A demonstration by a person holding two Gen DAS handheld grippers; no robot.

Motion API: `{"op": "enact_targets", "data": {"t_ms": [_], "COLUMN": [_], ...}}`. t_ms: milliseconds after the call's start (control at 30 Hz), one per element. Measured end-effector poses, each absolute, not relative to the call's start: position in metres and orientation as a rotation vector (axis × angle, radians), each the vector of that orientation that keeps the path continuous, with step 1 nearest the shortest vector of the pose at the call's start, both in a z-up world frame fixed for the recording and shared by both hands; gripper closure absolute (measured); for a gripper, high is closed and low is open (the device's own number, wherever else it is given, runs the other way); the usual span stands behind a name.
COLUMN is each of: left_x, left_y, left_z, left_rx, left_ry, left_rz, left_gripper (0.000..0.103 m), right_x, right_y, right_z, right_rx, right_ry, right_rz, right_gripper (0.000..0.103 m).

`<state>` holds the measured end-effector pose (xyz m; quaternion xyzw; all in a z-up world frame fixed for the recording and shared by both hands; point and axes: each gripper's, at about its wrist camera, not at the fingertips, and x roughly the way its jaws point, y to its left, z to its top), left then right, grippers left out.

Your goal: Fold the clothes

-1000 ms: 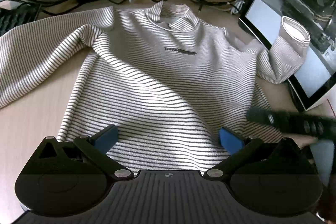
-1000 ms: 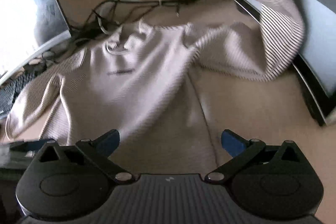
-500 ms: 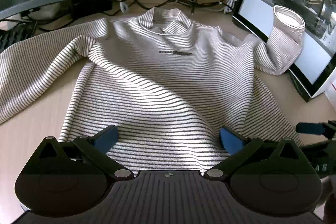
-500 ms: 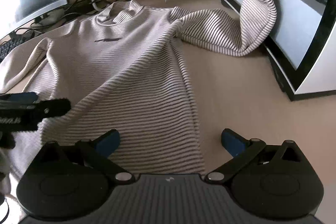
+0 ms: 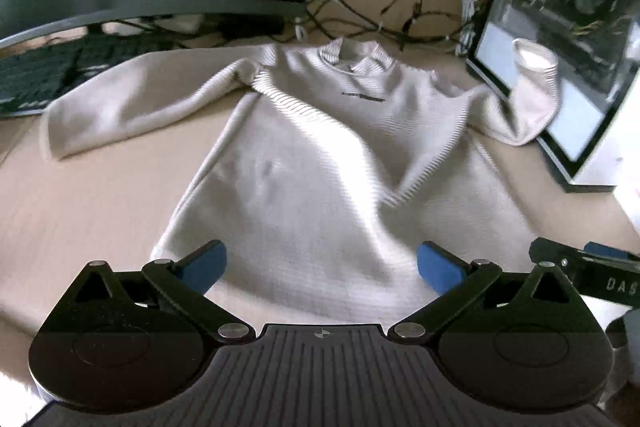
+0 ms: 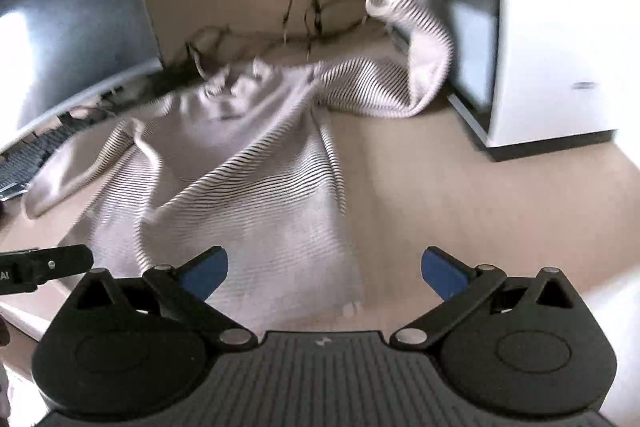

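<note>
My left gripper [image 5: 322, 263] poised over the sweater [image 5: 320, 163] hem at 6 o'clock, jaws spread wide, empty, right gripper [image 6: 324, 267] likewise agape, seemingly above the hem corner, sweater flat on desk [image 6: 460, 195]

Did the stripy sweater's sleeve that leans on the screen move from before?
No. The striped sweater's raised sleeve cuff leans on the black-framed monitor as before; only the camera pulled back.

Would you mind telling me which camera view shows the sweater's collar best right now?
The left wrist view shows it best: the collar faces the camera at the top of the sweater, only slightly blurred, with its ribbed edge visible. In the right wrist view the collar is smeared by motion blur and barely distinguishable.
</note>
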<state>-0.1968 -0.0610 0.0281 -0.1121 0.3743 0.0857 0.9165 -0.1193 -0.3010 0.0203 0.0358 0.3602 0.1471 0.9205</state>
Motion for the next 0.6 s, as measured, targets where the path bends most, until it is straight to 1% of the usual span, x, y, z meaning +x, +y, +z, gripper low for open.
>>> {"op": "enact_targets", "data": {"t_ms": [200,267,433,600], "left_x": [-0.272,-0.292,-0.315,-0.326], "left_y": [-0.097,-0.111,-0.128,-0.143], "left_z": [0.045,0.048,0.055,0.059], "left_rx": [-0.203,-0.168,-0.170,-0.151], "left_ry": [0.670,0.624,0.617,0.611], "left_rz": [0.207,0.217,0.212,0.210], "left_gripper": [0.000,0.000,0.000,0.000], "right_x": [-0.203,-0.230,-0.261,-0.275], "right_y": [-0.320,-0.322,-0.320,-0.322], "right_z": [0.040,0.043,0.059,0.065], "right_rx": [0.059,0.031,-0.034,-0.052], "right_ry": [0.601,0.526,0.445,0.428], "right_rz": [0.327,0.322,0.342,0.334], "right_gripper": [0.000,0.000,0.000,0.000]}}
